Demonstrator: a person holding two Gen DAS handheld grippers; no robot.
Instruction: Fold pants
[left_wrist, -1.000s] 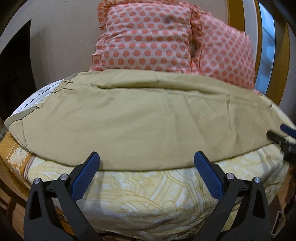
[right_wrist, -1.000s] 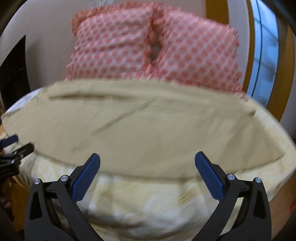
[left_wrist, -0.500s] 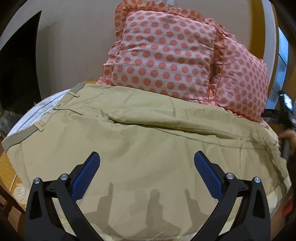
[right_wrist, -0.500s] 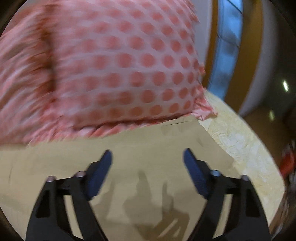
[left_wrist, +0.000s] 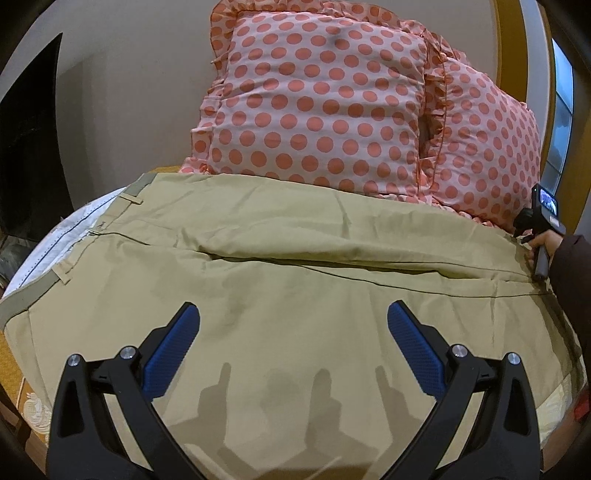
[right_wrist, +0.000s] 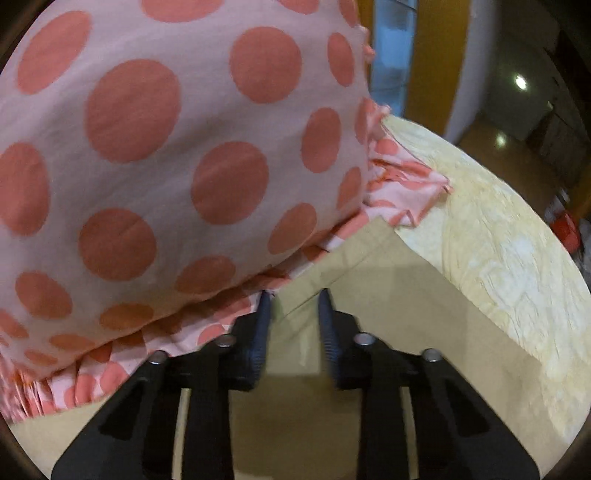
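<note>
Khaki pants (left_wrist: 280, 280) lie flat across the bed, waistband at the left, legs running right. My left gripper (left_wrist: 293, 339) is open and hovers over the near leg, touching nothing. My right gripper (right_wrist: 294, 306) sits at the far corner of the leg hem (right_wrist: 354, 254), against the pillow's ruffle. Its jaws stand narrowly apart with a fold of the hem between the fingertips; blur hides whether they pinch it. The right gripper's handle and the holding hand also show at the right edge of the left wrist view (left_wrist: 541, 236).
Two pink pillows with red dots (left_wrist: 325, 103) stand behind the pants, tight against the far hem (right_wrist: 147, 147). A yellow patterned bedspread (right_wrist: 495, 251) shows to the right. A dark opening (left_wrist: 26, 147) is at the left, a window (left_wrist: 561, 110) at the right.
Both grippers moved forward over the pants. The right gripper swung to the far hem corner by the pillow and its jaws narrowed from wide open to nearly shut around the hem.
</note>
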